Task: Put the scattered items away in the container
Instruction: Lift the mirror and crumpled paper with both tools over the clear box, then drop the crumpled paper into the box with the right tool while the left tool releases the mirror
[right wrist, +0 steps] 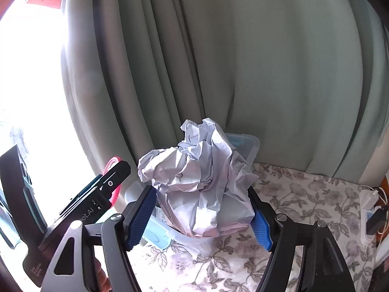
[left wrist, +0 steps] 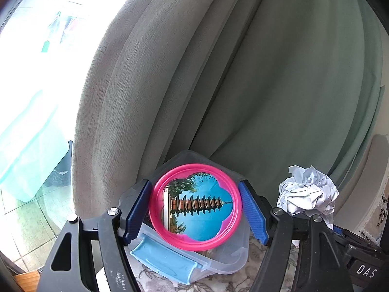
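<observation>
Gripping both items above the clear plastic container [left wrist: 233, 258] with blue latch on the floral surface [right wrist: 304, 194].
Left gripper [left wrist: 197, 209] jaws clamp the round pink-rimmed pagoda-picture mirror [left wrist: 195, 205]; right gripper [right wrist: 203, 215] jaws clamp the crumpled white paper ball [right wrist: 194, 182], hiding the container's 6 o'clock side.

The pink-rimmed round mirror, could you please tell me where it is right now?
The pink-rimmed round mirror is gripped between the left gripper jaws above the clear plastic container, left of the crumpled white paper ball.
</observation>
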`<state>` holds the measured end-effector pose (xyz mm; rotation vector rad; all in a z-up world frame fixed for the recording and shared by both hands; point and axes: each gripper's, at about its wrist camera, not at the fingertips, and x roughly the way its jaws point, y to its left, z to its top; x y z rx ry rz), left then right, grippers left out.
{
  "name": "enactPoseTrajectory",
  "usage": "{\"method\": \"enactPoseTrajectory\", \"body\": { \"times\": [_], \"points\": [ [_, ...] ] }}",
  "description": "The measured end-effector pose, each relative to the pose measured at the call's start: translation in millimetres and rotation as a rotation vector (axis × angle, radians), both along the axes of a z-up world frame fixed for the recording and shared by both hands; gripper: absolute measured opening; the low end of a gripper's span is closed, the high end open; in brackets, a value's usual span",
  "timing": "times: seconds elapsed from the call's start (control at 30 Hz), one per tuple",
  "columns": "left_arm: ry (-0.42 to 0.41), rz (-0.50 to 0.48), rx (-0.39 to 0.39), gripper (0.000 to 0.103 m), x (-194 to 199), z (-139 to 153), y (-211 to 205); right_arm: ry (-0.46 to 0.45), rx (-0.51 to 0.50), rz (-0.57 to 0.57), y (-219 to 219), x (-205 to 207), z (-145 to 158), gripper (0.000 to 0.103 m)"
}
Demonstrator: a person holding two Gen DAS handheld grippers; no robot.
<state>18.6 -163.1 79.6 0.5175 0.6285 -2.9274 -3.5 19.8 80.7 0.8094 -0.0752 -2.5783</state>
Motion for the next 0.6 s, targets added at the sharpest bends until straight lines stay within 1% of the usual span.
{"method": "enactPoseTrajectory", "body": {
  "times": [0.1, 0.27, 0.47, 0.6],
  "points": [
    [-0.016, -0.003, 0.011, 0.074, -12.4, -9.8, -8.3, -0.023, 0.016, 0.016, -12.4, -12.5, -10.1, 0.075],
    [-0.044, -0.007, 0.019, 0.074, -37.3, -23.6, -20.8, -0.067, 0.005, 0.027, -23.8, -33.8, -29.0, 0.075],
    [-0.079, -0.016, 0.034, 0.074, -66.2, -36.7, -31.2, -0.128, -0.021, 0.026, -26.1, -48.9, -49.1, 0.076],
    [-0.101, -0.024, 0.038, 0.074, -84.8, -43.0, -36.4, -0.143, -0.023, 0.031, -23.9, -58.0, -57.0, 0.076]
  ]
}}
